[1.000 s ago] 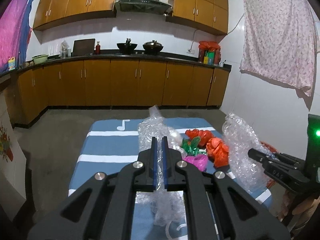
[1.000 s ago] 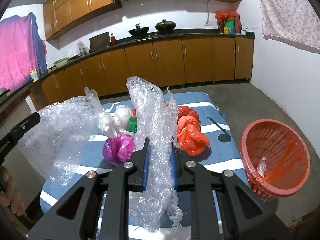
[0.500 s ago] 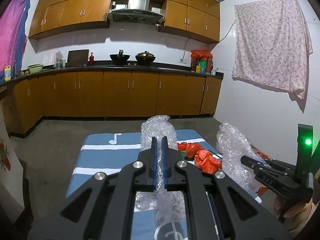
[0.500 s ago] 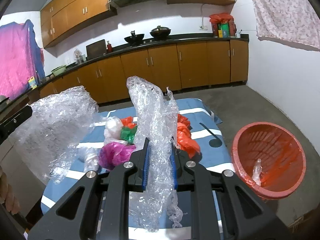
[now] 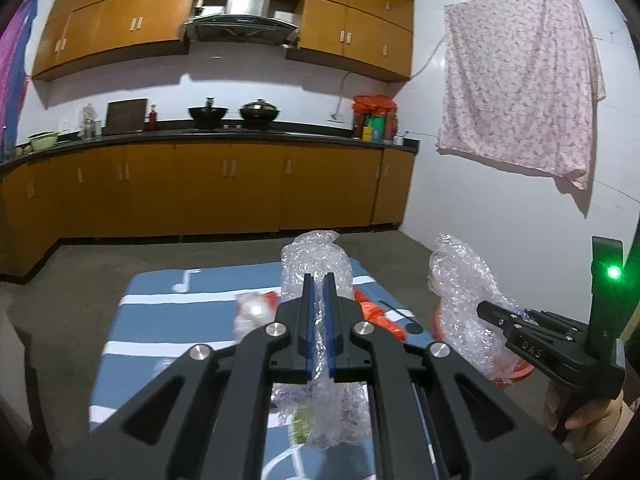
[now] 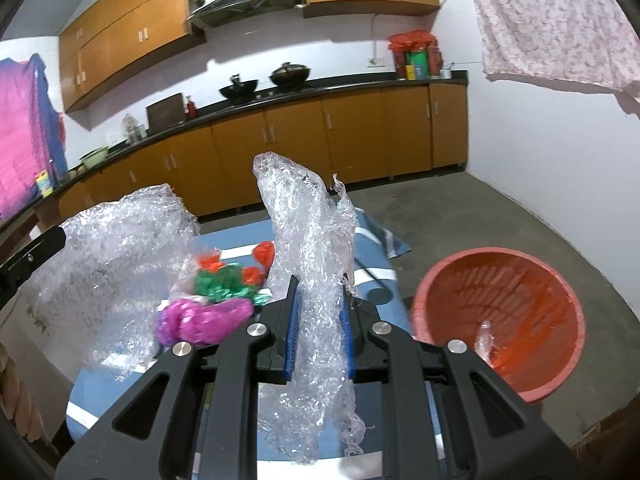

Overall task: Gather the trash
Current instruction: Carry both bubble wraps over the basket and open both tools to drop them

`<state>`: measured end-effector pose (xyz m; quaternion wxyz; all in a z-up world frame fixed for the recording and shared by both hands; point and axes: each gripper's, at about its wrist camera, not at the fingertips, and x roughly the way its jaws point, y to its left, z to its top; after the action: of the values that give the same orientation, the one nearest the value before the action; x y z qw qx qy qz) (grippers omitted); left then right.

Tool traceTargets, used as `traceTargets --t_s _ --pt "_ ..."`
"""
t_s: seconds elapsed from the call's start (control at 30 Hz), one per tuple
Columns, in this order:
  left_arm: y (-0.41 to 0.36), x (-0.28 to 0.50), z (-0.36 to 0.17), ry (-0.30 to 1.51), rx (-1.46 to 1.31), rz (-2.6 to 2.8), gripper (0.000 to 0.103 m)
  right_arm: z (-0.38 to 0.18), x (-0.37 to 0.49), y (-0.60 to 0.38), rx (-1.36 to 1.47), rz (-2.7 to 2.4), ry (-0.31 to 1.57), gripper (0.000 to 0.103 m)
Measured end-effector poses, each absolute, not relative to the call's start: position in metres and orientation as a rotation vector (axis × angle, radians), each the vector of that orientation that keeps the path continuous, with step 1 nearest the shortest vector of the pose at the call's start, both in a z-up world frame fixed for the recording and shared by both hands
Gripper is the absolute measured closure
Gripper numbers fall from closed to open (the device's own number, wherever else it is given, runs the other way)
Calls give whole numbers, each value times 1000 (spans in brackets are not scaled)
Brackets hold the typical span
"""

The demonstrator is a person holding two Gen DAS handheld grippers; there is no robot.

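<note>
At the far left of the right wrist view, the left gripper (image 6: 24, 258) shows only as a black bar, clamped on a broad, crumpled sheet of clear bubble wrap (image 6: 116, 264) with a dimpled, glossy surface. Beside it, on the blue cloth with white stripes (image 6: 384, 276) that covers the table, lie soft scrunched plastic bags: a magenta bag (image 6: 200, 318), a green bag (image 6: 220, 282) and red-orange bags (image 6: 262, 254). In the middle, the right gripper (image 6: 318, 320) is pinched tight on a tall twisted strip of bubble wrap (image 6: 308, 240), which rises above the blue pads and trails below them. On the concrete floor to the right stands a round red plastic basket (image 6: 560, 292) with slatted walls and a scrap of clear film (image 6: 484, 340) inside. In the left wrist view, a hand (image 5: 588, 408) grips the right gripper's handle at the right edge.
</note>
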<state>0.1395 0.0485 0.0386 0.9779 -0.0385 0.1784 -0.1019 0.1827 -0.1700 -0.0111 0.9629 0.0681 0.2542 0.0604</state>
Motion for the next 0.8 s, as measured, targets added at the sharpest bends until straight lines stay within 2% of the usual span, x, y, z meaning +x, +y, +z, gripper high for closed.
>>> traceTargets --t_s 0.8 --pt "-157 230 -3 440 -59 -558 97 -45 197 -341 269 -223 543 85"
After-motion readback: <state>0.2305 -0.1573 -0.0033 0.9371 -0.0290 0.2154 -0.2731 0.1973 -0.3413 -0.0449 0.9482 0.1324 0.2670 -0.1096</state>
